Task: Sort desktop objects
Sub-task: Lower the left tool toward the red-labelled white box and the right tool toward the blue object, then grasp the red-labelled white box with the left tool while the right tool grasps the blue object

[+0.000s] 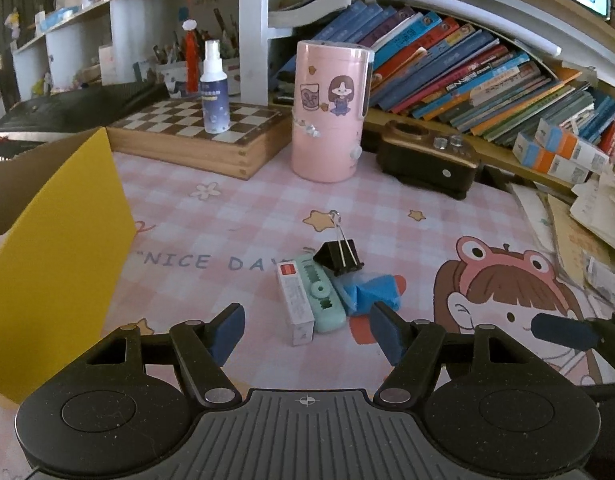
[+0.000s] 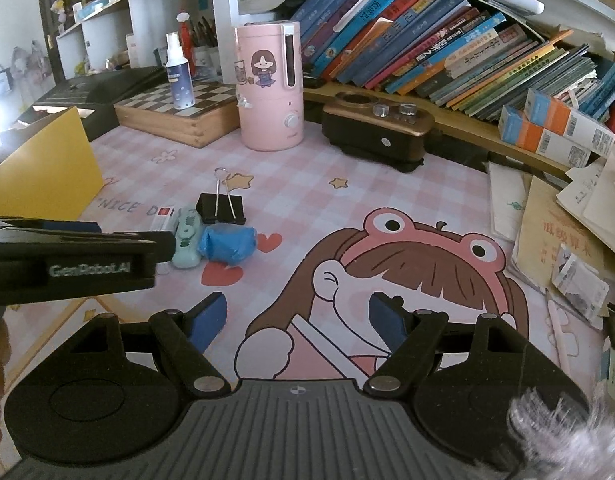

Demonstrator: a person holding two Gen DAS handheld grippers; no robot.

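A small pile lies on the pink checked desk mat [image 1: 235, 216]: a black binder clip [image 1: 339, 258], a white and red box [image 1: 294, 300], a mint green correction tape [image 1: 323, 294] and a crumpled blue roll of tape [image 1: 373, 292]. My left gripper [image 1: 307, 330] stands open just in front of the pile, nothing between its blue pads. The right wrist view shows the same binder clip [image 2: 221, 208], correction tape [image 2: 187, 238] and blue roll [image 2: 227, 244], with the left gripper's body [image 2: 75, 258] beside them. My right gripper [image 2: 297, 322] is open over the cartoon print, empty.
A yellow cardboard box [image 1: 63, 256] stands at the left. Behind are a chessboard box [image 1: 203, 136] with a spray bottle [image 1: 214, 88], a pink humidifier [image 1: 329, 112], a dark brown device [image 1: 427, 156], leaning books [image 1: 467, 72] and loose papers [image 1: 579, 232] at the right.
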